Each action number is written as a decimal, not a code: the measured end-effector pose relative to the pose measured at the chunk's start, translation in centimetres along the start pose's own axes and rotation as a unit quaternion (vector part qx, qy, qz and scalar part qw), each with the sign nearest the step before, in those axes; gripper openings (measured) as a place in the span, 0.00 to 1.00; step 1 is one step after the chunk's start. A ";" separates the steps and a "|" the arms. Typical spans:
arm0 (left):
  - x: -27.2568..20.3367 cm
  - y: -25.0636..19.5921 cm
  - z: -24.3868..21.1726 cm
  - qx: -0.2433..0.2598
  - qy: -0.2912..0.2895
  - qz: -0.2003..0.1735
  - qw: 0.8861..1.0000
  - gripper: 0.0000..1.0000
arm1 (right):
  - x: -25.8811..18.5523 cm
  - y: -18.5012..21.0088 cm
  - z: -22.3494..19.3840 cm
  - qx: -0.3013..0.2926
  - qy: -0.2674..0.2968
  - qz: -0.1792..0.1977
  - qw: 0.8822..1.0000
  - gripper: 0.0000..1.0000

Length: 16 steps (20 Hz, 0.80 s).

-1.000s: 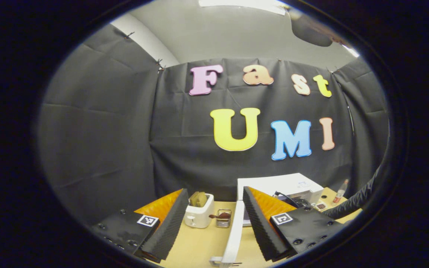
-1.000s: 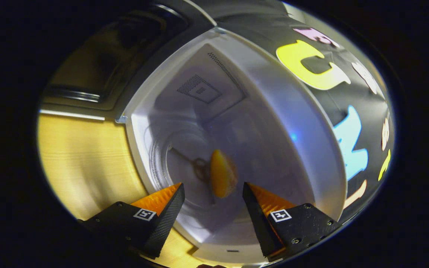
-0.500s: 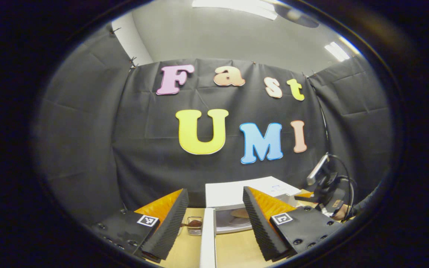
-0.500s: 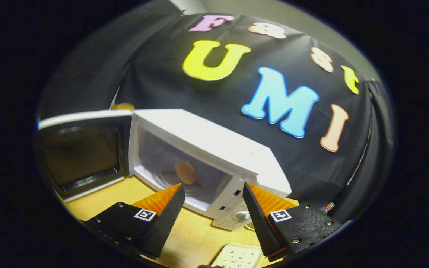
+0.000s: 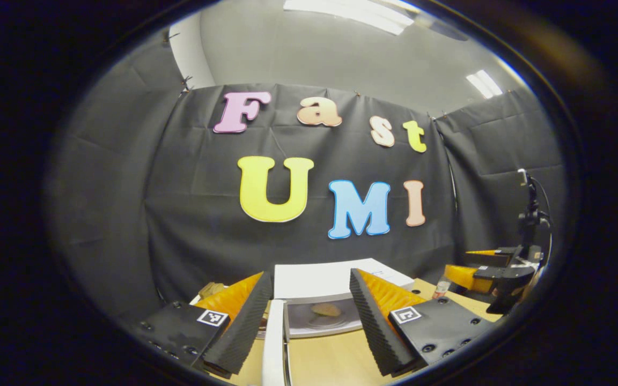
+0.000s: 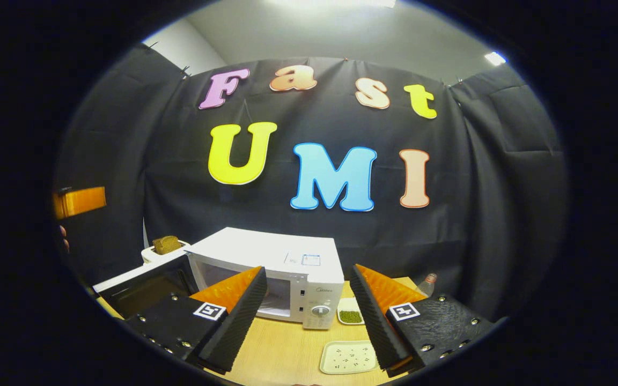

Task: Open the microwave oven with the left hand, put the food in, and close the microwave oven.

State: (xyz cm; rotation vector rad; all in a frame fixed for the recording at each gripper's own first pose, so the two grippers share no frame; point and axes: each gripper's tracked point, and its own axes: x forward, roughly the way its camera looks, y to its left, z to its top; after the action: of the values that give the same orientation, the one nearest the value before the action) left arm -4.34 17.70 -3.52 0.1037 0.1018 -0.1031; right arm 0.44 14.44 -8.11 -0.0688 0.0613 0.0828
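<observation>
Across the bottom of both views runs a pale wooden surface (image 6: 287, 351), closed in by black cloth walls under a grey ceiling with strip lights. On it I count one white microwave oven (image 6: 287, 257), one white toaster (image 6: 153, 252) with a brown slice standing in it, two small white trays, one (image 6: 350, 311) holding something green and one (image 6: 347, 357) speckled, and one bottle (image 6: 428, 284) behind them. From my left gripper view, the microwave's door (image 5: 273, 343) stands wide open, seen edge-on between my fingers, and the food (image 5: 326, 309), a single flat golden-brown piece, lies on the plate inside the white cavity. My left gripper (image 5: 310, 316) is spread wide and holds nothing. My right gripper (image 6: 309, 313) is likewise wide apart and empty, raised well back from the oven; it also appears at the right edge of the left gripper view (image 5: 483, 276).
</observation>
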 end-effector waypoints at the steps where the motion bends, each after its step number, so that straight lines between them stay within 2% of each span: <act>1: -0.2 -0.3 -0.2 0.001 0.001 -0.001 1.000 0.94 | -0.8 -0.1 0.7 0.002 -0.004 -0.002 1.000 0.95; 5: -1.5 -0.1 -1.6 0.001 0.018 0.000 1.000 0.94 | -2.5 0.3 3.1 -0.001 -0.029 0.000 1.000 0.95; 8: -2.5 0.2 -2.5 0.002 0.027 0.004 1.000 0.91 | -2.9 1.0 3.6 -0.006 -0.036 0.005 0.999 0.95; 10: -2.9 0.3 -3.2 0.003 0.037 -0.003 0.999 0.74 | -2.9 1.3 3.7 -0.007 -0.037 0.004 0.999 0.95; 13: -3.7 2.5 -4.5 0.018 0.048 0.026 0.998 0.23 | -3.0 1.7 3.5 -0.004 -0.031 0.007 0.999 0.95; 14: -4.1 2.0 -5.3 0.004 0.060 0.012 0.998 0.07 | -3.0 1.8 3.5 -0.002 -0.030 0.009 1.000 0.95; 16: -5.1 2.9 -7.1 -0.003 0.083 0.019 0.996 0.07 | -3.0 1.9 3.4 0.003 -0.030 0.010 0.999 0.95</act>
State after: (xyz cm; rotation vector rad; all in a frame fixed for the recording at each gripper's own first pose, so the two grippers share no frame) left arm -9.75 21.86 -9.70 0.1090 0.2654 -0.0561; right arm -2.49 16.36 -4.64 -0.0600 0.0017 0.1038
